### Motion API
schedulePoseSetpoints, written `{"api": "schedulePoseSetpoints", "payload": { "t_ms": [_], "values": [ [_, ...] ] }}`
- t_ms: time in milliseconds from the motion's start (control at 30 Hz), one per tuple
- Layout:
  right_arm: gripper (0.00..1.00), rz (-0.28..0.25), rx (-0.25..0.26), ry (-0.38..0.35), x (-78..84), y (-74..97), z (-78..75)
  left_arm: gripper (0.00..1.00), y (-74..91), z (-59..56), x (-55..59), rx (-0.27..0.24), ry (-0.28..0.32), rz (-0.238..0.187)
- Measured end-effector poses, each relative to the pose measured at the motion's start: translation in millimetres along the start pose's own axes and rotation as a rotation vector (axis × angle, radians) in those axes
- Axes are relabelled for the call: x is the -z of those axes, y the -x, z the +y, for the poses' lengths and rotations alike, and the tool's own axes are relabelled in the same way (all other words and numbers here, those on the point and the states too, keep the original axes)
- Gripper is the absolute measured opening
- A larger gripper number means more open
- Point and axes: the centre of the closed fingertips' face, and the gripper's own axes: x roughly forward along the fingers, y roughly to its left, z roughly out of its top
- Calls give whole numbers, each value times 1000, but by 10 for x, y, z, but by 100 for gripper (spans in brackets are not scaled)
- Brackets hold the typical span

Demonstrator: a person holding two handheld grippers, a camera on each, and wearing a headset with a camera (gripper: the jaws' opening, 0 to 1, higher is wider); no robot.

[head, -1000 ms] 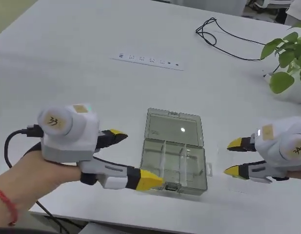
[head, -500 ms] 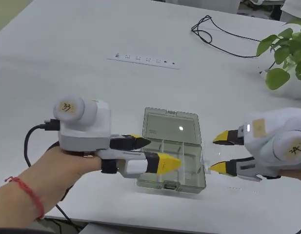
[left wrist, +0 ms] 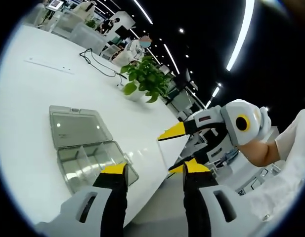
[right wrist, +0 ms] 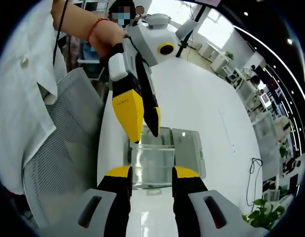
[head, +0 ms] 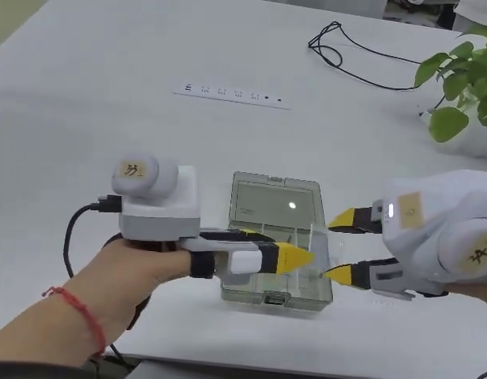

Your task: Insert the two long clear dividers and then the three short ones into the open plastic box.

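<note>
Because the clear divider [right wrist: 152,160] is a thin, light sheet of hard plastic, I judge it stiff enough to push into a slot. It also looks slick, and likely to twist or spring out if pinched at a corner. I would grip it across its middle and leave the lower edge free for the slots.

It sits between the jaws of the right tongs [right wrist: 152,171]. Those jaws are spread wide, and each seems to press on one side edge of the sheet, so I read them as clamped on it. The sheet hangs just over the right end of the open plastic box [head: 279,294].

The box lies by the near edge of the table [head: 109,95], with its lid laid flat toward the far edge. Some partitions seem to stand inside already.

The left tongs [left wrist: 154,169] are spread wide, hold nothing, and hover over the front of the box without touching it.
</note>
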Motion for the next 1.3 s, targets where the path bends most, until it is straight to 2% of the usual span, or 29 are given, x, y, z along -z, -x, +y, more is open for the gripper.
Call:
{"api": "schedulePoseSetpoints", "payload": {
  "t_ms": [67, 333, 467, 833, 1000, 1300],
  "values": [
    [33, -2, -1, 8, -35, 4, 18, 39, -15, 9, -1, 6, 18, -2],
    [33, 2, -1, 42, -143, 8, 69, 27, -77, -119, 70, 39, 46, 13],
    [33, -2, -7, 47, -180, 6, 100, 21, -79, -145, 60, 53, 69, 3],
    [33, 14, -6, 76, -200, 8, 126, 3, -107, -197, 79, 74, 92, 7],
    [33, 21, -4, 82, -193, 5, 132, 0, -113, -217, 92, 81, 101, 8],
    [33, 30, -1, 94, -189, 11, 146, 0, -114, -210, 106, 83, 132, 4]
  ]
}}
